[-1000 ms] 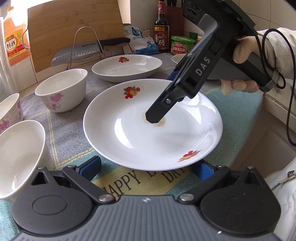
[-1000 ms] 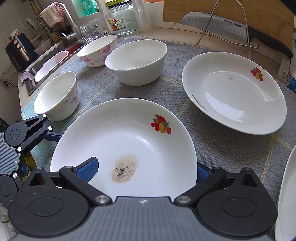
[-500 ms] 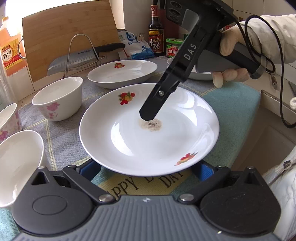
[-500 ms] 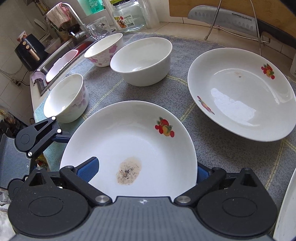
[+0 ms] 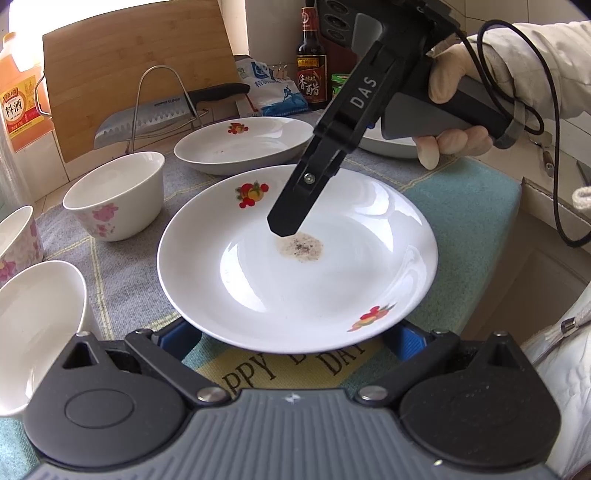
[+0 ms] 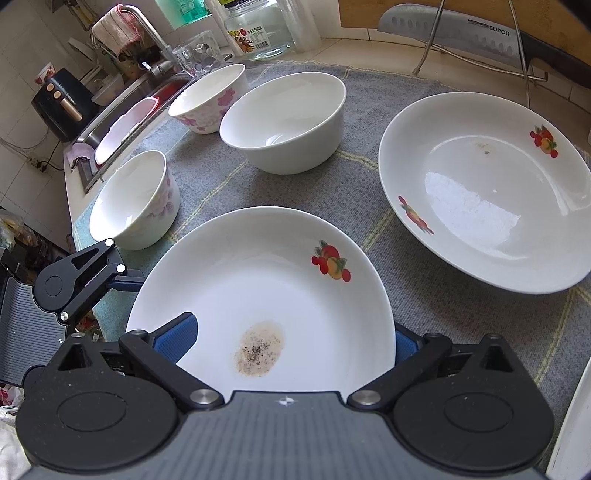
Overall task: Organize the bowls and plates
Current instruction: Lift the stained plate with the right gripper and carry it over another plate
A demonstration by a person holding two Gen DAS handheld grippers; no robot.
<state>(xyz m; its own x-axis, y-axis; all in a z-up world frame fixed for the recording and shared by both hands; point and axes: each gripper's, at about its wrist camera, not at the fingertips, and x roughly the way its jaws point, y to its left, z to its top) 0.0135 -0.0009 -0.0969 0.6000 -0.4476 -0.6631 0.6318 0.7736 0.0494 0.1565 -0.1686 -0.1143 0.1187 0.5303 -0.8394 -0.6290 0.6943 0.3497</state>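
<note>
In the near plate [image 5: 295, 295], a speckled stain [image 5: 300, 248].

plate [image 5: 295, 288]: white, red and yellow fruit pictures, brown speckled spot
far plate [image 6: 487, 192]: white, same fruit pictures
plain bowl [image 6: 284, 122]: all white
flower bowl [image 6: 208, 98]: white, pink flowers
mat [image 6: 369, 192]: grey, thin yellow lines
fingers [image 6: 173, 338]: blue pads, black arms
knife [image 5: 147, 122]: silver blade, black handle

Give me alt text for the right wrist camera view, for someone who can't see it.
A white plate with a brown speckled stain sits between the open right gripper fingers on a grey mat. Beyond are three bowls, a second plate, and a knife on a rack.
</note>
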